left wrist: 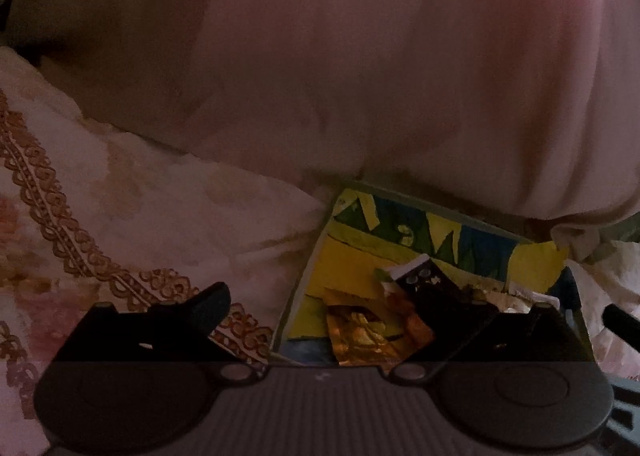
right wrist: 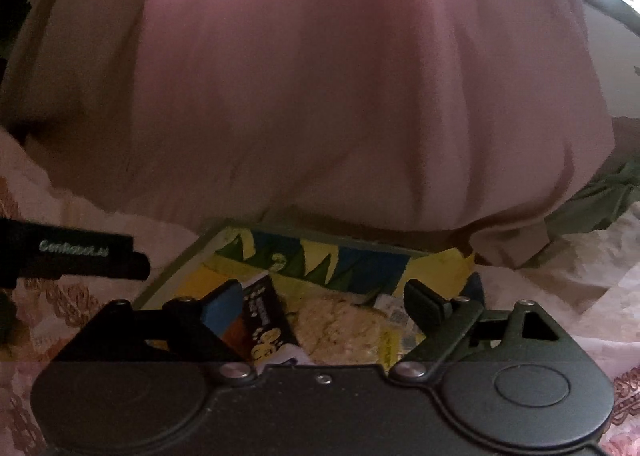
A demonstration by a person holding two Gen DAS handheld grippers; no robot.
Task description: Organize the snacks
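A box with a yellow, blue and green patterned lining (left wrist: 352, 252) lies on a bed and holds snack packets. In the left wrist view an orange packet (left wrist: 368, 332) and a dark packet (left wrist: 436, 292) lie in it. My left gripper (left wrist: 344, 300) is open above the box's near left side, empty. In the right wrist view the box (right wrist: 320, 256) holds a dark cookie packet (right wrist: 268, 320) and a pale crumbly snack pack (right wrist: 340, 328). My right gripper (right wrist: 320, 300) is open over them, fingers either side, not closed on anything.
A person in a pink garment (left wrist: 360, 56) sits right behind the box. A cream bedcover with brown scroll embroidery (left wrist: 80, 248) lies to the left. The left gripper's body (right wrist: 72, 256) shows at the left in the right wrist view.
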